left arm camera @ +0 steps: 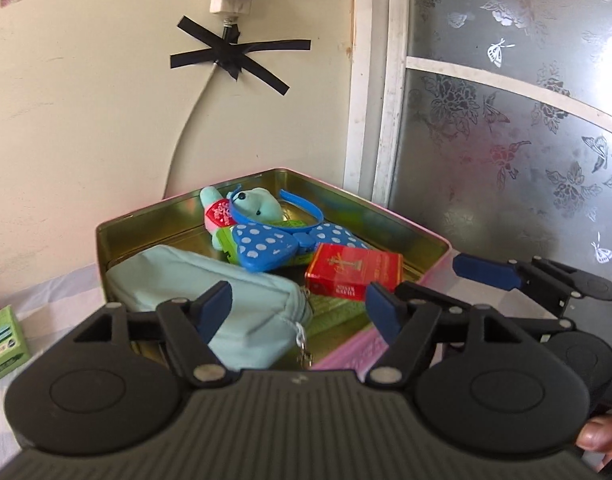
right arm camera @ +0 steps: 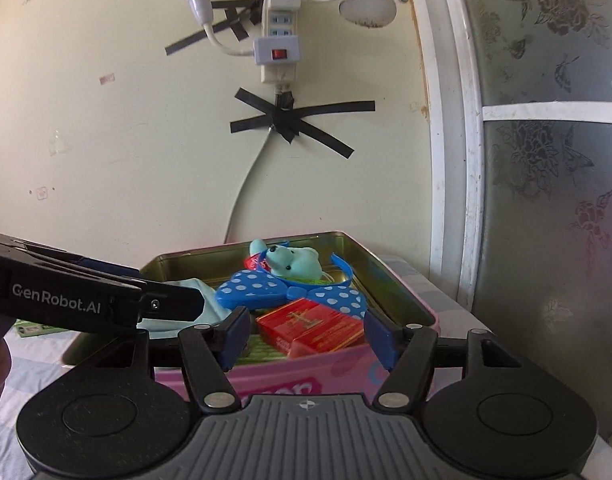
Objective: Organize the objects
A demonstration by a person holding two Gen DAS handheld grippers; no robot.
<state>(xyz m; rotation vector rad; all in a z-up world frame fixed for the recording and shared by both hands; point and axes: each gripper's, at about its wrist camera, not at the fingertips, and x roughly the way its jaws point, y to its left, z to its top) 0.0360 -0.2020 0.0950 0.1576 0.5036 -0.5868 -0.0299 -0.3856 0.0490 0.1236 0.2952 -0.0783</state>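
Note:
A pink tin box with a gold inside holds a mint pouch, a red box, a blue polka-dot bow headband and a small mint plush bear. My left gripper is open and empty just above the tin's near edge, over the pouch. My right gripper is open and empty at the tin's near wall, in front of the red box. It also shows in the left wrist view, by the tin's right corner.
A green carton lies on the cloth left of the tin. The wall right behind the tin carries a taped cable and power strips. A frosted glass door stands at the right.

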